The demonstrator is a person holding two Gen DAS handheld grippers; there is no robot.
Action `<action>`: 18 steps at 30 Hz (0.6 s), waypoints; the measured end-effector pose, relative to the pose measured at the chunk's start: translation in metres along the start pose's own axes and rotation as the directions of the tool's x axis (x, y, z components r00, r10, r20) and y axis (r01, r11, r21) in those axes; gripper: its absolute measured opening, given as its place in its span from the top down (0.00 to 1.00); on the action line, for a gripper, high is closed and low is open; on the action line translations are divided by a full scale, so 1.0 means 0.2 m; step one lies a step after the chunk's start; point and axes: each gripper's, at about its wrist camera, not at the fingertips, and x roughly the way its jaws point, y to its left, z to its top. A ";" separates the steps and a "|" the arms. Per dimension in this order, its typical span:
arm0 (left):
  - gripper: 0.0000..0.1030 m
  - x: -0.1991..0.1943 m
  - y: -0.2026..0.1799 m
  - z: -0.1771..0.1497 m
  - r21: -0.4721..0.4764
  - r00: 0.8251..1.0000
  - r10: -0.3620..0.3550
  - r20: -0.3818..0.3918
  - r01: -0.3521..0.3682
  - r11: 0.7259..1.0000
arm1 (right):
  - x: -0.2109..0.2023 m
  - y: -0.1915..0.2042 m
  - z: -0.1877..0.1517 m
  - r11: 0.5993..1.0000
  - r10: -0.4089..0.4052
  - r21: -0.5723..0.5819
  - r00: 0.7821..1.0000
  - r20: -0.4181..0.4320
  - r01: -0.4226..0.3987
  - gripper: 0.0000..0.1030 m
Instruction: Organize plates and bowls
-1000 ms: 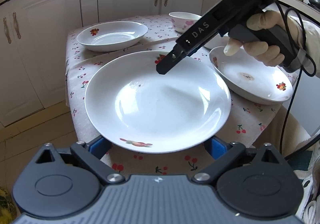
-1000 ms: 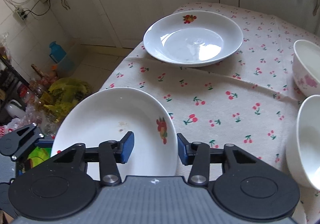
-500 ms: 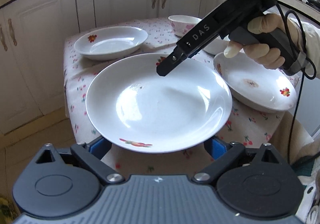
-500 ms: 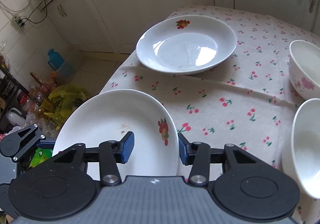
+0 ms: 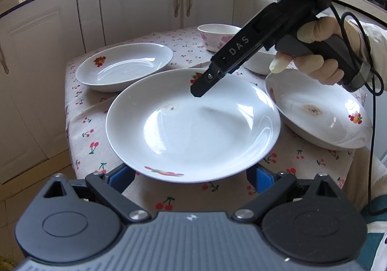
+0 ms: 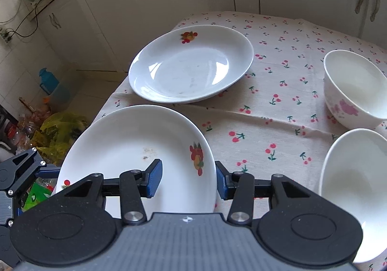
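Now nearer the far plate (image 6: 191, 65), held plate (image 5: 193, 126) between left fingers (image 5: 122, 175).

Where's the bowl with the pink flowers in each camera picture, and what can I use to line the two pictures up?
Left wrist view: the flowered bowl sits top centre, beyond the near plate.
Right wrist view: it is at the right edge, mid height, just above a plain bowl.
Shared landmark: the far plate with the red fruit print on its rim, left of the flowered bowl in both.
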 end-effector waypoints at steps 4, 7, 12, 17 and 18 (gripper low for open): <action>0.05 0.01 0.00 0.01 0.003 1.000 0.000 -0.003 0.000 1.000 | 0.00 -0.01 0.00 1.000 0.001 0.007 1.000 0.004 -0.001 0.50; 0.05 0.02 0.00 0.00 0.001 1.000 0.003 -0.005 -0.003 1.000 | -0.01 0.00 0.00 1.000 0.005 -0.006 1.000 0.002 -0.005 0.45; 0.05 0.00 -0.02 0.00 -0.002 1.000 0.017 0.000 -0.017 1.000 | -0.03 0.04 0.00 0.999 0.005 -0.045 1.000 0.005 -0.005 0.31; 0.05 -0.06 -0.03 -0.01 -0.033 0.999 0.053 -0.004 -0.054 0.998 | -0.14 0.08 -0.03 0.996 -0.024 -0.083 0.998 0.056 0.029 0.14; 0.05 -0.08 -0.04 -0.02 -0.048 0.998 0.065 -0.009 -0.065 0.997 | -0.17 0.08 -0.03 0.995 -0.025 -0.090 0.998 0.065 0.031 0.14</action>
